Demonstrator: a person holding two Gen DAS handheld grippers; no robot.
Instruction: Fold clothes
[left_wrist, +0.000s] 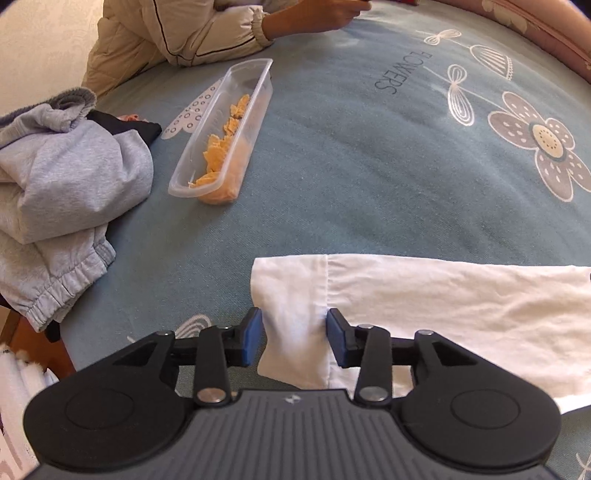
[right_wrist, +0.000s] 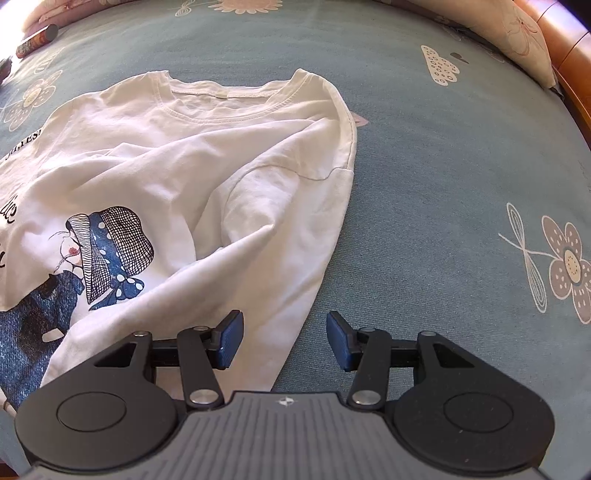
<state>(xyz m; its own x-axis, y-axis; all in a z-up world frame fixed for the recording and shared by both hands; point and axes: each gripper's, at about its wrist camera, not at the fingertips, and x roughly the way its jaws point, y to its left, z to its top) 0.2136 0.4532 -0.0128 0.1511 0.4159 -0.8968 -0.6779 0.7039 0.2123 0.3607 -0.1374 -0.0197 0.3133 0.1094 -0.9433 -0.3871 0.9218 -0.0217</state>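
White shirt (left_wrist: 424, 295) sleeve between left tool (left_wrist: 294, 338) pads

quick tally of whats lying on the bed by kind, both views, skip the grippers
clothes: 2, white t-shirt, grey sweatpants
food containers: 1, clear plastic tray holding orange snacks
tubes: 1, dark tube at the far edge
total: 4

Bright daylight, glare upper left, sharp focus, fisheye-bent edges.
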